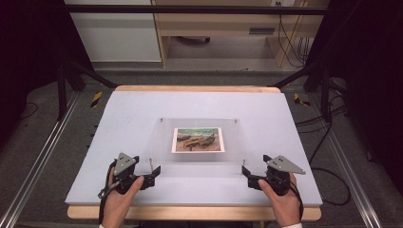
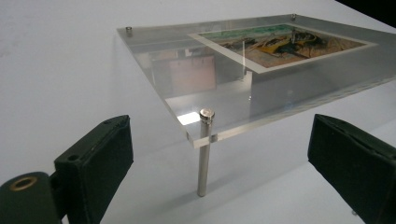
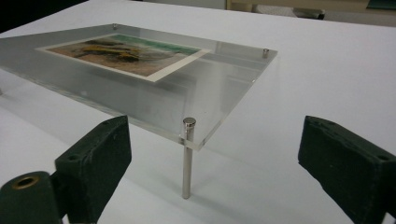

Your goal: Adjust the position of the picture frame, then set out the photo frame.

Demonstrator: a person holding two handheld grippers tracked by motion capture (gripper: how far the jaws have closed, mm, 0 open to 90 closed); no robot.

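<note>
Your left gripper (image 1: 153,174) and right gripper (image 1: 246,174) both have jaws spread wide, holding nothing, each aimed at a near corner post of the clear frame (image 1: 199,124). The frame stands on its four posts mid-table (image 1: 119,118), the picture (image 1: 198,139) lying flat inside it.

Acrylic frame (image 3: 140,88) left corner cut off.

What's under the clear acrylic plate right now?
Metal legs hold the acrylic plate above the white table; a boat picture lies within it. What is beneath the picture is hidden.
</note>
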